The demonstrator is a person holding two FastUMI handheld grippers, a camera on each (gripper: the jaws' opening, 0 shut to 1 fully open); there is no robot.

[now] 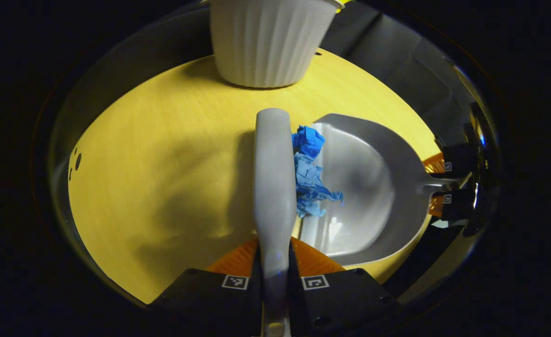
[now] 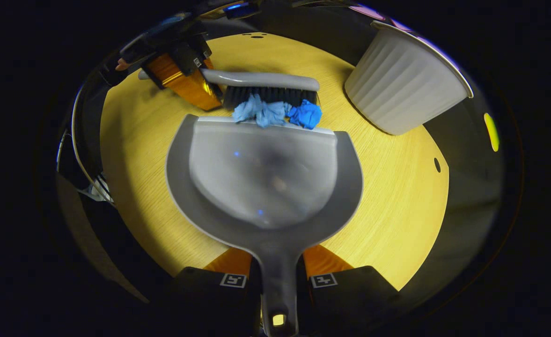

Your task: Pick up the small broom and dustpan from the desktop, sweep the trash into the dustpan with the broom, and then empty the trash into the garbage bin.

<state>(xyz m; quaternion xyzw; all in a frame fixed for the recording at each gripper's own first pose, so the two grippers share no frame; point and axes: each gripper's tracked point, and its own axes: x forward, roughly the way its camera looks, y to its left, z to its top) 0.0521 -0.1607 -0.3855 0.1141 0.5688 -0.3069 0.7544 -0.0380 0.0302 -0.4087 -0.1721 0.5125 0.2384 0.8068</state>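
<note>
Gripping the small broom by its grey handle in the left gripper, both fingers pressing on the handle from either side at the bottom of the left gripper view. Holding the broom head down on the yellow round desktop, bristles dark and touching the crumpled blue trash. Lying right at the front lip of the dustpan, the trash, part of it seemingly over the edge already, though hard to tell exactly how far from the fisheye curve.

Clamping the dustpan's handle in the right gripper, fingers closed on it from both sides at the bottom of the right gripper view. Resting flat on the desktop, the dustpan, its open mouth facing the broom and the blue trash caught between bristles and lip.

Standing on the far part of the desktop, the white ribbed garbage bin, well apart from the dustpan in the left gripper view and off to the upper right in the right gripper view. Showing at the upper left of the right gripper view, the left gripper around the broom handle; showing at the right edge of the left gripper view, the right gripper on the dustpan handle.
</note>
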